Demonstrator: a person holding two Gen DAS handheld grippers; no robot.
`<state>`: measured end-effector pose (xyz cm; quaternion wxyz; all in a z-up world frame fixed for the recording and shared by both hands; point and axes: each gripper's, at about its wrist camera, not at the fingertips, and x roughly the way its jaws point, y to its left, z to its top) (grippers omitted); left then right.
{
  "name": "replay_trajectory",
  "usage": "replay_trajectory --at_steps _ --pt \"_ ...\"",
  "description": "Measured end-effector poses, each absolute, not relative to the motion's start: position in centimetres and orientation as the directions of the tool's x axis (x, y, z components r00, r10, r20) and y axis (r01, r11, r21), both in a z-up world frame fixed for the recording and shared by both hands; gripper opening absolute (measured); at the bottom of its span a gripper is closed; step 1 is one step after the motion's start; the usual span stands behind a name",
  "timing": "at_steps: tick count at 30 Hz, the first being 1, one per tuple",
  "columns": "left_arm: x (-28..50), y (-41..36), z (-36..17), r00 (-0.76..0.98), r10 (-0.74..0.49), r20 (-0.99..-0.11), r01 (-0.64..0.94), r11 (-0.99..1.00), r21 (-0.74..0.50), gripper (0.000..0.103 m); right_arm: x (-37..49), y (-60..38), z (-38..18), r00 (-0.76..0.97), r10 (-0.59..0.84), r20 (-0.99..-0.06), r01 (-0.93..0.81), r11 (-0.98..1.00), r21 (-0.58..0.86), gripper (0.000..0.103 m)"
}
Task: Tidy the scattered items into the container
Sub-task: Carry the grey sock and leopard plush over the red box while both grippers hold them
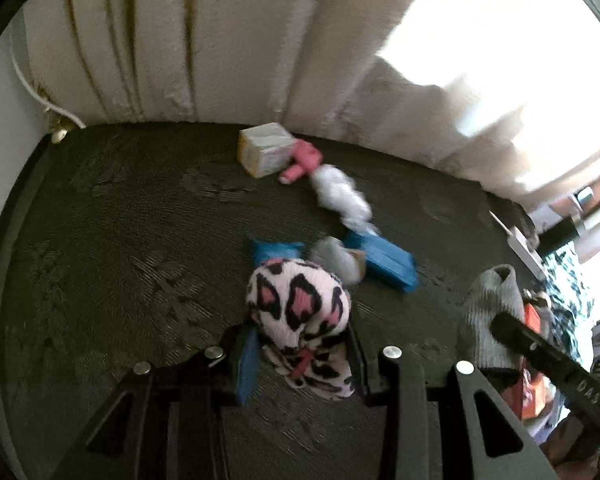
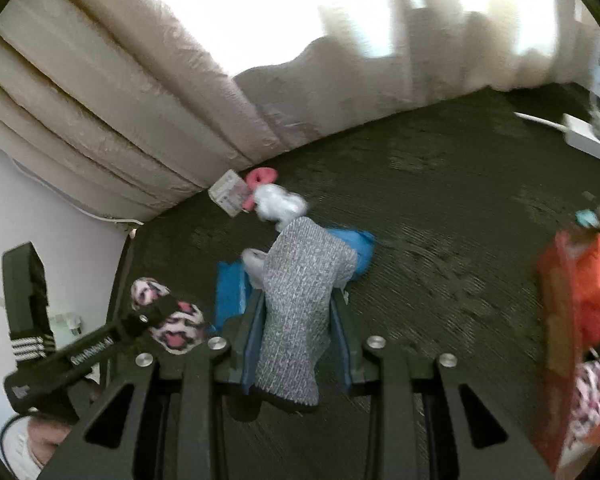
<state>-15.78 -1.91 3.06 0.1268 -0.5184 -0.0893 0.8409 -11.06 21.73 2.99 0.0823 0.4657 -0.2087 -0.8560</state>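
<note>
While clenched mid-body, the leopard sock point(image 1: 295, 312) in left gripper point(image 1: 300, 344) and grey sock point(image 2: 300, 304) in right gripper point(image 2: 295, 340) sag — soft, light; orange container point(image 2: 580, 280) at three o'clock.

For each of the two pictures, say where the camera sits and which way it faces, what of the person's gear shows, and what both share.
Left wrist: on the left gripper, facing forward and down at carpet; it grips a leopard sock; the right gripper's finger shows at right.
Right wrist: on the right gripper, same facing; it grips a grey sock; the left gripper shows at left.
Shared: both socks, box, curtain.
</note>
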Motion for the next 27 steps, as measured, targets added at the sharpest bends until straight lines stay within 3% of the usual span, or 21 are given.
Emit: replay_trajectory --at_steps 27 --pt "-2.3 24.5 5.4 -0.313 0.437 -0.843 -0.438 -0.854 -0.280 0.039 6.7 45.3 3.8 -0.610 -0.128 -0.782 -0.319 -0.864 0.390 0.034"
